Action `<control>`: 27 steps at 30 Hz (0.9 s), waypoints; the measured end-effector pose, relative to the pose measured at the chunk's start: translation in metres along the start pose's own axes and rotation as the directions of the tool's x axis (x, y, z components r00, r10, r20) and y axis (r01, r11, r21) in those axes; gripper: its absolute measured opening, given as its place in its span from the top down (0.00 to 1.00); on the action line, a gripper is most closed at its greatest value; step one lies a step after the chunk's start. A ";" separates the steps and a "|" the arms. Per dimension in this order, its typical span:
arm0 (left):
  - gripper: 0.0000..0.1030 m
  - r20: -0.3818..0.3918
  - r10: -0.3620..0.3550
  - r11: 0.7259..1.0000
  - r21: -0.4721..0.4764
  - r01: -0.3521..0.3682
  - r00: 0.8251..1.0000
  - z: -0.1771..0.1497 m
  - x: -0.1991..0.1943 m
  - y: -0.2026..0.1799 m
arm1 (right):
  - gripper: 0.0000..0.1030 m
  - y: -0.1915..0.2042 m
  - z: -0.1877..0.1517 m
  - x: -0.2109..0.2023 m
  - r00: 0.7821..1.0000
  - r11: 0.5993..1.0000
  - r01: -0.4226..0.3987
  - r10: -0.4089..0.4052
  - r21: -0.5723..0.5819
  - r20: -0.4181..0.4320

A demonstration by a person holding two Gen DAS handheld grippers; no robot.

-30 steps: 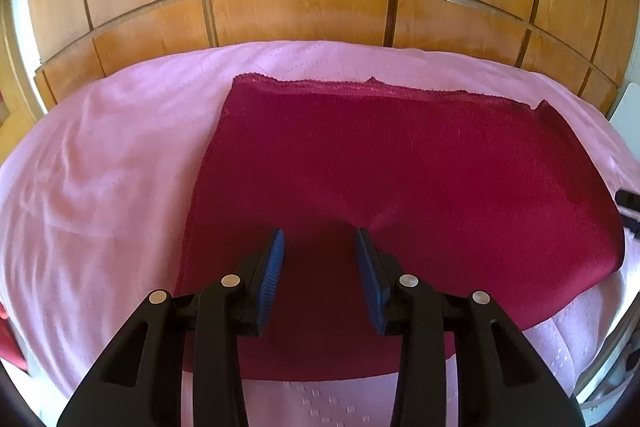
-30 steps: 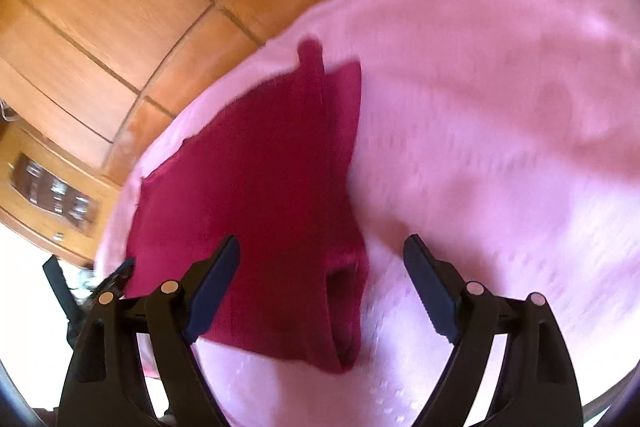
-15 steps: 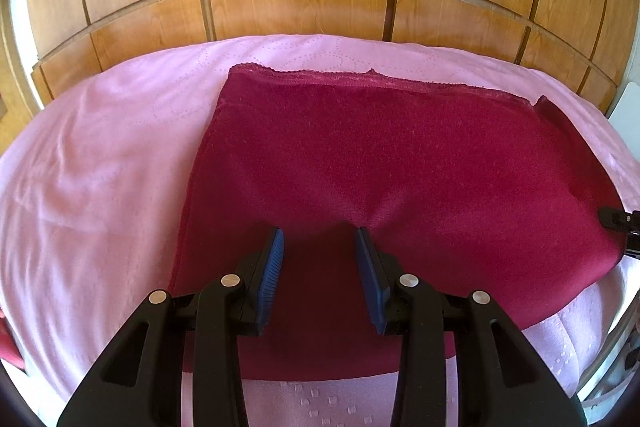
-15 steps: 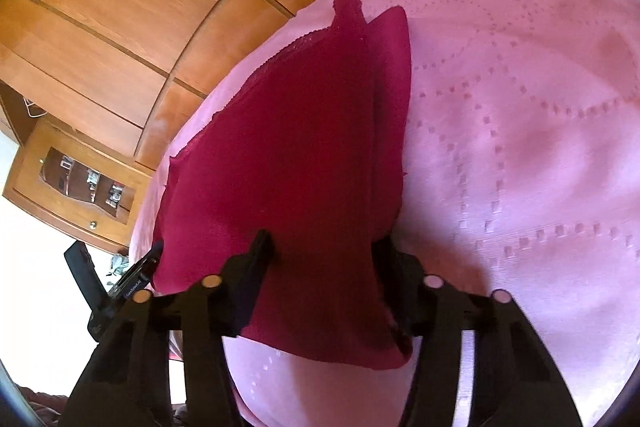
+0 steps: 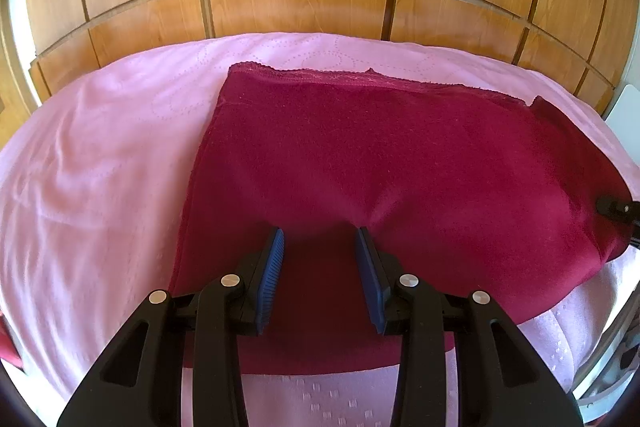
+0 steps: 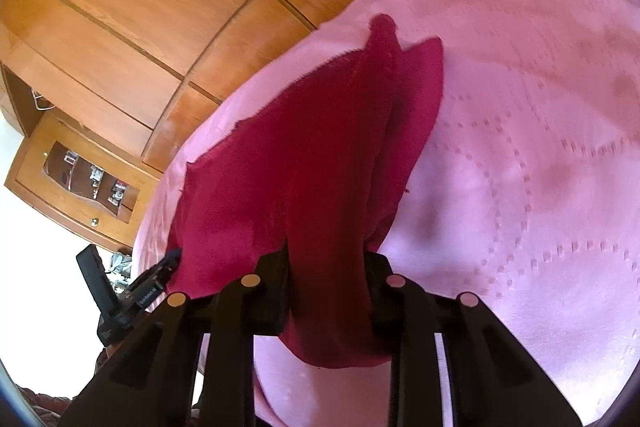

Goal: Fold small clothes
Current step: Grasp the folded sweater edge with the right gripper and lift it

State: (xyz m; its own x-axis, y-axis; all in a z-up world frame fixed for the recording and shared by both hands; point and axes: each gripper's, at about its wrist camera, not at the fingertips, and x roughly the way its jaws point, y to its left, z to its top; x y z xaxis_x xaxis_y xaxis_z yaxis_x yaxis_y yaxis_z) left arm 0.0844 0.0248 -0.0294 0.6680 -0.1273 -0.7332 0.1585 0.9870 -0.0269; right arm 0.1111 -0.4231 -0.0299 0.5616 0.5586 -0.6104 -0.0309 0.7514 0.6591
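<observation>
Since a second ago the right gripper (image 6: 326, 263) has slid onto the red garment's (image 5: 400, 163) edge on the bed (image 5: 100, 167), jaws closing on it; left gripper (image 5: 320, 247) pins it, half-open. Next: carry the edge across to fold

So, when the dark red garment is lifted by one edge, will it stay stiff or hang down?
Probably floppy: the red garment bunches and folds between the right tongs, whose jaws are closing on it. It likely drapes, since it lies flat on the pink bedspread. It seems light.
</observation>
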 end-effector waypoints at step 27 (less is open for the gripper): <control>0.65 0.027 -0.333 0.909 -0.256 0.329 0.942 0.022 -0.034 0.096 | 0.80 0.219 0.006 0.113 0.984 0.911 -0.050 -0.025 -0.410 -0.175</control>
State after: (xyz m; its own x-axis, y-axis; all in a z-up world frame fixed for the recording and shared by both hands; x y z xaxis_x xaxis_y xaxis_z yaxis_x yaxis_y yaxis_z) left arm 0.0935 0.1213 0.0079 0.5962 -0.4514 -0.6639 0.1779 0.8807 -0.4391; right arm 0.1733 -0.1979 0.0479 0.4084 0.5922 -0.6946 -0.3952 0.8007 0.4503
